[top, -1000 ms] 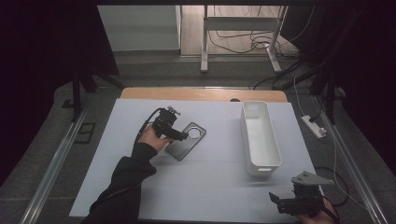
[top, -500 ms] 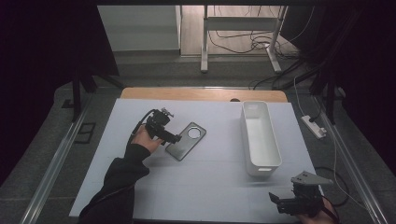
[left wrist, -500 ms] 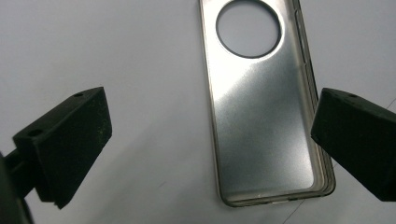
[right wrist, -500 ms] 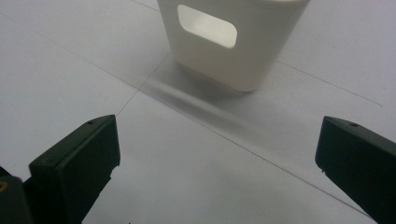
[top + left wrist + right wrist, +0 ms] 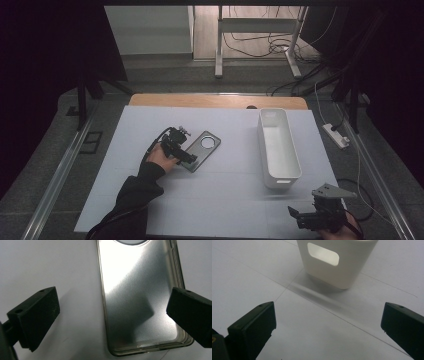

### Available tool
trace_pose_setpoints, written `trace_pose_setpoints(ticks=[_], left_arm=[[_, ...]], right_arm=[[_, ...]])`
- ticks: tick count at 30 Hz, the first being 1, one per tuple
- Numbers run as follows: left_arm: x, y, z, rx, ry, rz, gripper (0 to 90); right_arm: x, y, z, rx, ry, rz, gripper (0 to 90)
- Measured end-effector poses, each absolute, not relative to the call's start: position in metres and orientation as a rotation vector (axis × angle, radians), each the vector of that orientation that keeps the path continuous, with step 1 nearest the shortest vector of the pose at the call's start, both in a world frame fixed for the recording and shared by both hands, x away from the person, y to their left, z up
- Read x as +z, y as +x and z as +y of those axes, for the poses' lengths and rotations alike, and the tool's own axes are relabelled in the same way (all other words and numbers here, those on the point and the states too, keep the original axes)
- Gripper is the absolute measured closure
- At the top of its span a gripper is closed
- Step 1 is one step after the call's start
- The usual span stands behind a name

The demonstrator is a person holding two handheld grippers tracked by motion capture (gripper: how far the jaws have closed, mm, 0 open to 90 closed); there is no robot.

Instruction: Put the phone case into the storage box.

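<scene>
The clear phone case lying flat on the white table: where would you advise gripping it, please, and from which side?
Grip the clear phone case across its two long edges, near the plain end away from the round camera hole, coming straight down from above. It lies flat and thin, so only those narrow raised rims probably offer purchase.

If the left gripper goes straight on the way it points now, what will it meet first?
Most likely the phone case lying flat on the table. The left gripper points down at it with jaws wide open, nothing between them. How much gap remains above the case is hard to judge.
</scene>
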State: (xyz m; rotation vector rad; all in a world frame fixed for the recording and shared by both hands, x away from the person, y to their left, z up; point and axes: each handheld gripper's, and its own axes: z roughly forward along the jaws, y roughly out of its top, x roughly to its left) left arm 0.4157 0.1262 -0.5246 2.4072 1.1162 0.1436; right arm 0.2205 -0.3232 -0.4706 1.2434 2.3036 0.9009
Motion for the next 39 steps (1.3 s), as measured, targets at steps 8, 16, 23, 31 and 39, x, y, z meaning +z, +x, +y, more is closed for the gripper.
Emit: trace_pose_setpoints(ticks=[8, 16, 23, 31, 39], left_arm=[[-0.530, 0.412, 0.126, 0.167, 2.403, 1.116, 0.0], [-0.527, 0.409, 0.127, 0.190, 2.419, 1.120, 3.8], [-0.521, 0.403, 0.143, 0.178, 2.380, 1.098, 48.2], [-0.524, 0.405, 0.157, 0.075, 2.288, 1.148, 86.2], [-0.523, 0.402, 0.154, 0.122, 2.287, 1.172, 88.8]], right_arm=[[-0.471, 0.221, -0.323, 0.899, 1.243, 2.305, 0.3], [-0.471, 0.220, -0.323, 0.899, 1.244, 2.304, 0.3], [-0.471, 0.221, -0.323, 0.893, 1.243, 2.309, 0.3], [-0.471, 0.221, -0.322, 0.891, 1.244, 2.311, 0.3], [-0.471, 0.221, -0.322, 0.891, 1.243, 2.313, 0.4]])
